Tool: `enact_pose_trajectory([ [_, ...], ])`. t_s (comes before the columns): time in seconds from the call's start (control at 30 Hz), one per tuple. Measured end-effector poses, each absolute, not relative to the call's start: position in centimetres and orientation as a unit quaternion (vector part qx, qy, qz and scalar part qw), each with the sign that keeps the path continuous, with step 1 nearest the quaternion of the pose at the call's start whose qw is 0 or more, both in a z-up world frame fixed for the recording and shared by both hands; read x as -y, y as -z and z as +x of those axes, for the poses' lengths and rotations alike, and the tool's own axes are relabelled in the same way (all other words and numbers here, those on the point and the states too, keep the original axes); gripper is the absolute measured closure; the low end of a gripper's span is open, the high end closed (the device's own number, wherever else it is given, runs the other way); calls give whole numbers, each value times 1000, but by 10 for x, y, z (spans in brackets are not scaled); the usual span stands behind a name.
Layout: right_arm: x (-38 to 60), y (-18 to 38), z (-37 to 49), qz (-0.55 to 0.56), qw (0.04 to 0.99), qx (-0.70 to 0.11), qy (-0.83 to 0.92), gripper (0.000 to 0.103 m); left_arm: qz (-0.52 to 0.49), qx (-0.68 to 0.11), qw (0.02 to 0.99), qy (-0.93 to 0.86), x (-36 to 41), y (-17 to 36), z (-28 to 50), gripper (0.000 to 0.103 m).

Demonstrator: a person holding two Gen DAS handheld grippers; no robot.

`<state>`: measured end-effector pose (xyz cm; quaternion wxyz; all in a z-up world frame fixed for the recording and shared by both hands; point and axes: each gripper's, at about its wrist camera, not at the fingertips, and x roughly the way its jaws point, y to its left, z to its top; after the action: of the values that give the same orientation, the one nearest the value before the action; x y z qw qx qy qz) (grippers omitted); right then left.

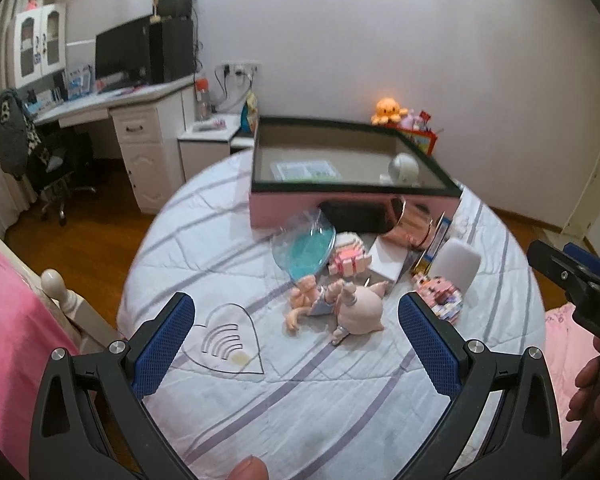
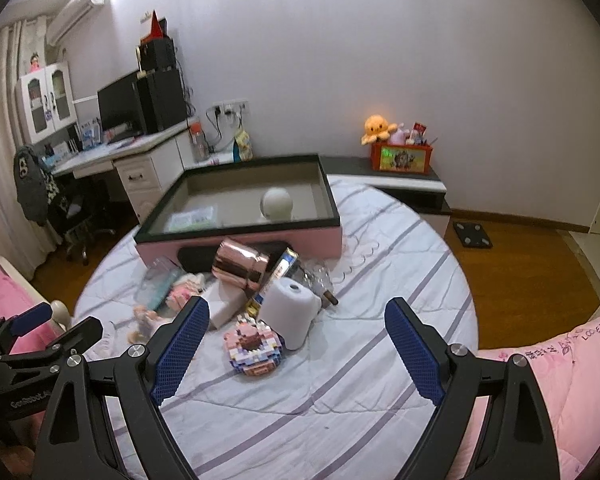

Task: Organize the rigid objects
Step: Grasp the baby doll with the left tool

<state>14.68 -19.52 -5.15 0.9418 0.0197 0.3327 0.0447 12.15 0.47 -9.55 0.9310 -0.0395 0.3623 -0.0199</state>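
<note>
A heap of small things lies on the striped bed sheet in front of a pink box (image 1: 284,210) with a dark rim. In it are a rose-gold cup (image 1: 410,224), a clear bottle with blue filling (image 1: 304,246), a pink block model (image 1: 346,260), a doll (image 1: 356,308) and a white cylinder (image 1: 458,266). My left gripper (image 1: 296,308) hangs open just short of the doll, holding nothing. My right gripper (image 2: 296,312) is open and empty, near the white cylinder (image 2: 290,308) and a block cake (image 2: 254,346). A white ball (image 2: 276,202) rests inside the box.
A clear heart-shaped plate (image 1: 228,340) lies on the sheet at the left. A pink quilt (image 2: 560,360) covers the right side. Beyond the bed stand a desk with a monitor (image 1: 120,56), an office chair (image 1: 56,168) and a low cabinet bearing a red toy box (image 2: 402,158).
</note>
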Motion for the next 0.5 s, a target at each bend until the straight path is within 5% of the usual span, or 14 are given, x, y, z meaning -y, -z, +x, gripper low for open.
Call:
enact_pose_trajectory([
  [0.5,178,121,190,5,893,-436,-111,12,-54,-446,892,47,19,160,174,0],
])
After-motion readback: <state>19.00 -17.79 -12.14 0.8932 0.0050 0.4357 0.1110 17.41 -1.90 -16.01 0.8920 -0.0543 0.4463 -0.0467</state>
